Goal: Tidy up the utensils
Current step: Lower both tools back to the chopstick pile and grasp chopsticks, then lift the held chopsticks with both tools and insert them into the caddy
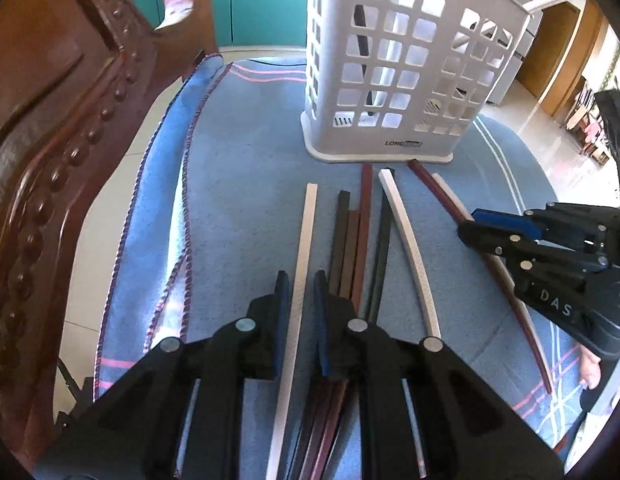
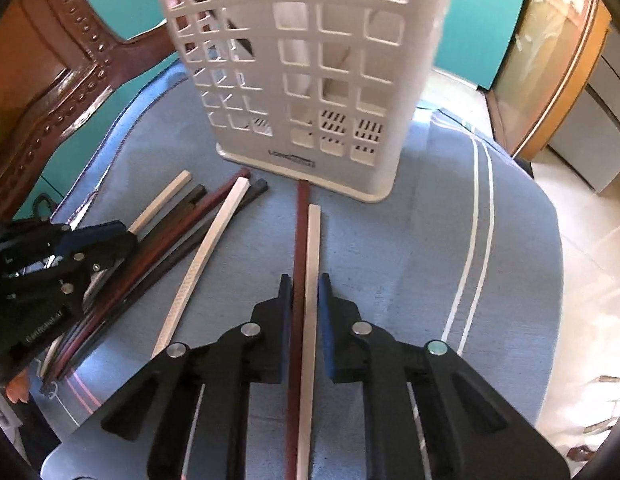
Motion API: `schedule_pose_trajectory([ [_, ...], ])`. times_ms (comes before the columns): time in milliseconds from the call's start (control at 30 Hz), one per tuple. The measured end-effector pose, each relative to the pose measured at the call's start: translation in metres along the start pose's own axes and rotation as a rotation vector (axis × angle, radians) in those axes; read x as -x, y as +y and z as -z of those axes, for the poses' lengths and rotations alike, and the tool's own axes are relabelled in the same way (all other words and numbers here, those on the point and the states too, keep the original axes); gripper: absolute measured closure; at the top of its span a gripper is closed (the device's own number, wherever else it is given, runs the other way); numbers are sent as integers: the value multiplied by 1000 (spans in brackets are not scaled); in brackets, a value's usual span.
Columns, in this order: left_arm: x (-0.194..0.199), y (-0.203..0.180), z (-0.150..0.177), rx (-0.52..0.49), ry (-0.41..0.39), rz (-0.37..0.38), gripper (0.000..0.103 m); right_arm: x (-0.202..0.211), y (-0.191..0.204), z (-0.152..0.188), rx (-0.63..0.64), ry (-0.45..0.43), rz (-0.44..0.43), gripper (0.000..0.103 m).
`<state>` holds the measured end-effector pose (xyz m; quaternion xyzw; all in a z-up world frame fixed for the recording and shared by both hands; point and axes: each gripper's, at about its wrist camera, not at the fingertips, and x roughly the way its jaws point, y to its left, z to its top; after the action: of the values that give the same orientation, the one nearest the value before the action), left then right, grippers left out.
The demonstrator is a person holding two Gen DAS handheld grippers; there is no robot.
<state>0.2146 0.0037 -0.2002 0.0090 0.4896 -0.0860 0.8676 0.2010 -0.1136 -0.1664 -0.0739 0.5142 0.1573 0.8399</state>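
Note:
Several loose chopsticks lie on a blue cloth point(image 1: 246, 168) in front of a white slotted utensil holder point(image 1: 402, 68), also in the right wrist view point(image 2: 310, 72). My left gripper point(image 1: 302, 292) straddles a single white chopstick point(image 1: 304, 248), fingers close beside it. A bundle of dark and red-brown chopsticks point(image 1: 354, 248) lies just right of it, then a curved white one point(image 1: 406, 240). My right gripper point(image 2: 304, 296) straddles a red-brown chopstick point(image 2: 299, 240) and a white chopstick point(image 2: 312, 264) lying side by side. Neither stick is lifted.
A carved brown wooden chair back point(image 1: 50, 152) stands close on the left. Teal cabinets point(image 1: 254, 0) are behind. The cloth's right edge point(image 2: 550, 280) drops to a pale tiled floor. Some utensils stand inside the holder.

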Motion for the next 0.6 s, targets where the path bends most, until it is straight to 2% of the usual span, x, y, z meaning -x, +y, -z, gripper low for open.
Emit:
schedule_pose_trajectory([
  [333, 2, -15, -5, -28, -19, -81, 88, -3, 15, 5, 20, -41, 99, 78],
  [600, 8, -23, -1, -44, -29, -109, 86, -1, 14, 5, 19, -53, 116, 78],
])
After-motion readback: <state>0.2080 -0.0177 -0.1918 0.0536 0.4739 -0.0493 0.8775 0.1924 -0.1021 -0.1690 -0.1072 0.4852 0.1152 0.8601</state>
